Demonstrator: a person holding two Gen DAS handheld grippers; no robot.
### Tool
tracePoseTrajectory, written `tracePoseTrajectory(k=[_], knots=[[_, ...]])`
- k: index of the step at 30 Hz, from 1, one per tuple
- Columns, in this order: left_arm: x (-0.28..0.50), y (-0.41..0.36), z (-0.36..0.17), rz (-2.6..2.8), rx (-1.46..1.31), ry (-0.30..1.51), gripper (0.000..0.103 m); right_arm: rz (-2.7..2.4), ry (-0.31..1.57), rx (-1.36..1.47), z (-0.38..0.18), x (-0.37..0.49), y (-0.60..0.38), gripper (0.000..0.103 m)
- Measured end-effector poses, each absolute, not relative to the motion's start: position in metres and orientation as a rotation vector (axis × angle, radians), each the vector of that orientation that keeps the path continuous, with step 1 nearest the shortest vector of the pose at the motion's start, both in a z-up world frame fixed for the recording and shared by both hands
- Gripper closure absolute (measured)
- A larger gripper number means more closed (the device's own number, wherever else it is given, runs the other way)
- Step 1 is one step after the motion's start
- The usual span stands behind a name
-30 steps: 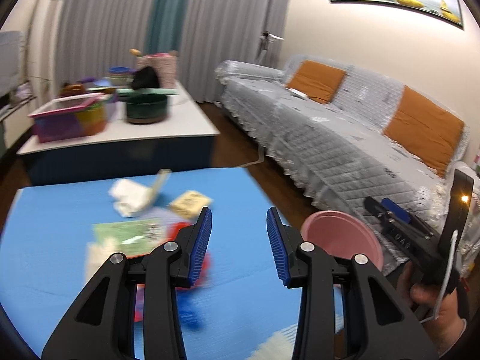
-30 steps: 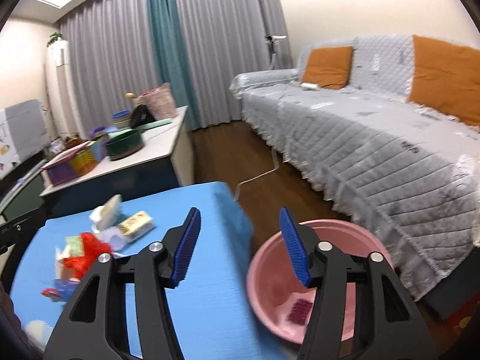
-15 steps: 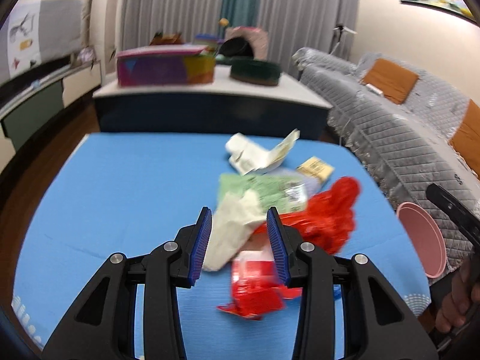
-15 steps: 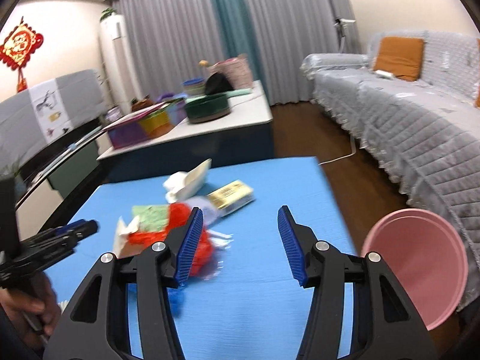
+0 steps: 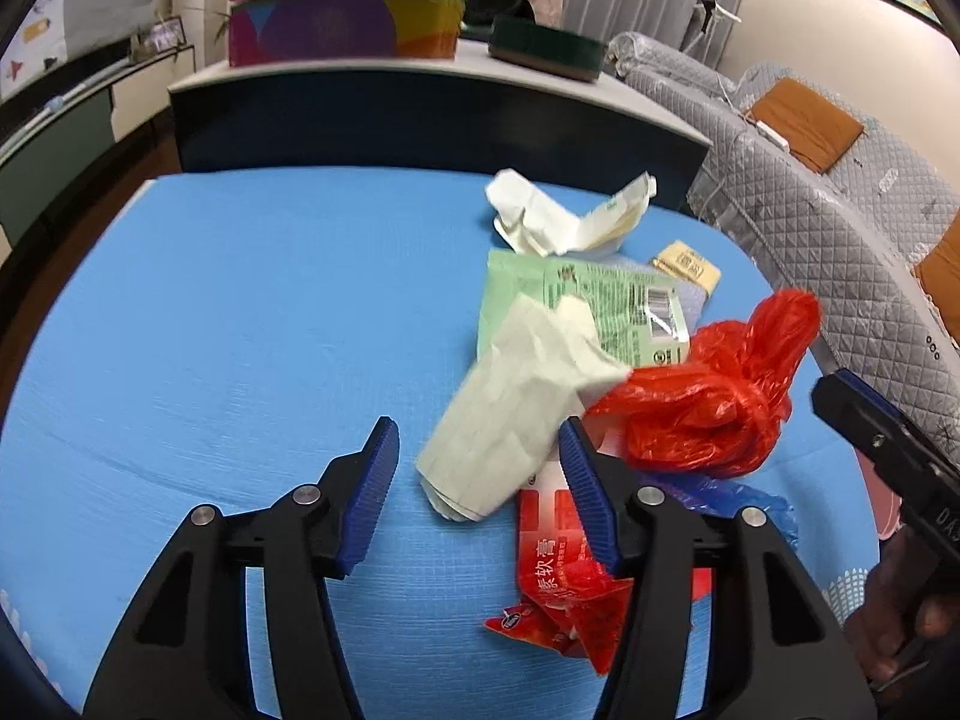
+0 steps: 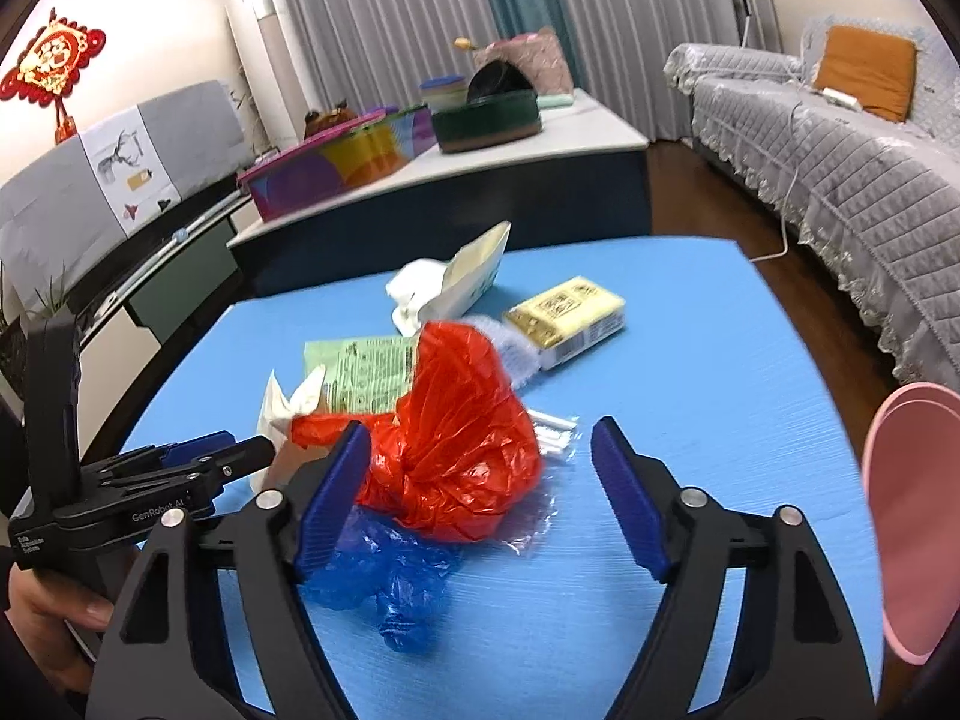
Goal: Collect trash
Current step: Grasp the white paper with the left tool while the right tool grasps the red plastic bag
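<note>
A heap of trash lies on the blue table (image 5: 240, 312): a crumpled pale paper cup (image 5: 516, 408), a red plastic bag (image 5: 714, 396) (image 6: 456, 438), a green packet (image 5: 576, 294), a red wrapper (image 5: 558, 576), a blue plastic bag (image 6: 384, 570), white crumpled paper (image 5: 540, 216) and a yellow box (image 6: 564, 318). My left gripper (image 5: 480, 486) is open, its fingers either side of the paper cup's near end. My right gripper (image 6: 480, 498) is open and empty, just before the red bag. The pink basin (image 6: 912, 510) is at the table's right edge.
A white-topped low table (image 5: 420, 78) behind holds a colourful box (image 5: 342, 24) and a dark green bowl (image 5: 546, 51). A grey quilted sofa (image 6: 840, 138) with orange cushions runs along the right. Dark wood floor lies between sofa and tables.
Both grippers swung left from the pink basin to the trash heap and came closer. My left gripper now straddles the paper cup; my right faces the red bag.
</note>
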State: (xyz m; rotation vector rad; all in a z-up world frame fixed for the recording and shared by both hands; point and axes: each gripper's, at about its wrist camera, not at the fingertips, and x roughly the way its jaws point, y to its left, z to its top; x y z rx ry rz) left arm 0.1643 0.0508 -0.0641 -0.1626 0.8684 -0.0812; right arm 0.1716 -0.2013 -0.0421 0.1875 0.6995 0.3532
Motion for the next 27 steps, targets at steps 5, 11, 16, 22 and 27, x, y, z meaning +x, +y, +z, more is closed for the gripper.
tracePoseTrajectory(k=[5, 11, 16, 22, 27], knots=[[0.170, 0.044, -0.071, -0.086, -0.128, 0.902, 0.048, 0.371, 0.749, 0.181, -0.056, 0.183, -0.193, 0.024], [0.174, 0.046, -0.072, -0.083, -0.123, 0.908, 0.070, 0.384, 0.770, 0.184, -0.063, 0.190, -0.191, 0.024], [0.175, 0.049, -0.068, -0.063, -0.121, 0.899, 0.090, 0.415, 0.777, 0.188, -0.064, 0.190, -0.190, 0.040], [0.170, 0.054, -0.057, -0.023, -0.104, 0.857, 0.095, 0.435, 0.767, 0.166, -0.060, 0.185, -0.187, 0.066], [0.167, 0.057, -0.051, -0.009, -0.106, 0.833, 0.095, 0.449, 0.742, 0.168, -0.051, 0.180, -0.189, 0.101]])
